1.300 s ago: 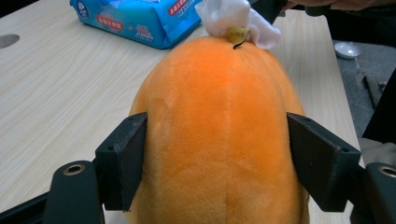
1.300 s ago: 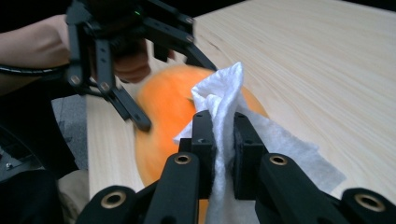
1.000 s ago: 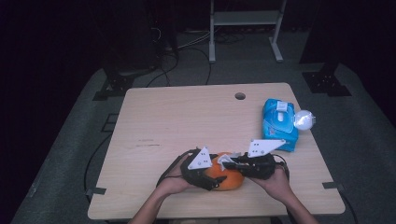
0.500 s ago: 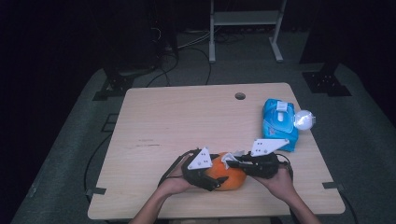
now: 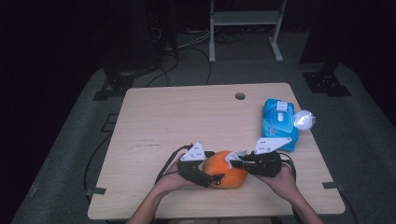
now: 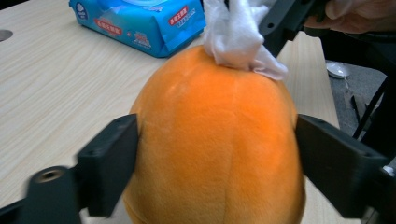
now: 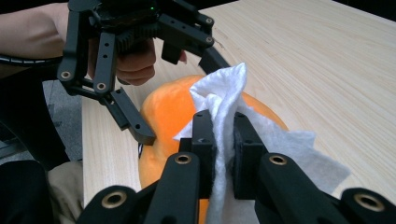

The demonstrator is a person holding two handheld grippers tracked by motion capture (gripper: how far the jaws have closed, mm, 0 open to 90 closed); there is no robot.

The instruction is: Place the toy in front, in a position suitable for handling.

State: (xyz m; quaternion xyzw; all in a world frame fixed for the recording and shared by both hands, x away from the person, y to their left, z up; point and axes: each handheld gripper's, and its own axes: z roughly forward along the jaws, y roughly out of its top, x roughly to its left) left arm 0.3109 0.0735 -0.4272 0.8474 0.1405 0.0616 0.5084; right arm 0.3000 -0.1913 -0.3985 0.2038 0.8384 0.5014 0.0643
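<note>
An orange plush toy (image 5: pixel 224 173) (image 6: pixel 219 149) lies near the table's front edge. My left gripper (image 5: pixel 217 170) (image 6: pixel 217 163) straddles it from the left. Its jaws have just been opening, and both pads still touch the toy's sides. From the right, my right gripper (image 5: pixel 234 162) (image 7: pixel 224 135) is shut on a white wipe (image 7: pixel 224 93) (image 6: pixel 238 37), held against the top of the toy (image 7: pixel 163 107). In the right gripper view, the left gripper (image 7: pixel 180 93) and the hand holding it are behind the toy.
A blue pack of wet wipes (image 5: pixel 279 122) (image 6: pixel 140 23) lies at the table's right side, with a crumpled white object (image 5: pixel 303 120) beside it at the edge. The wooden table (image 5: pixel 187 121) has a cable hole (image 5: pixel 240 95) near its far edge.
Both hands stay where they were. The right gripper and its wipe shifted slightly on top of the toy.
</note>
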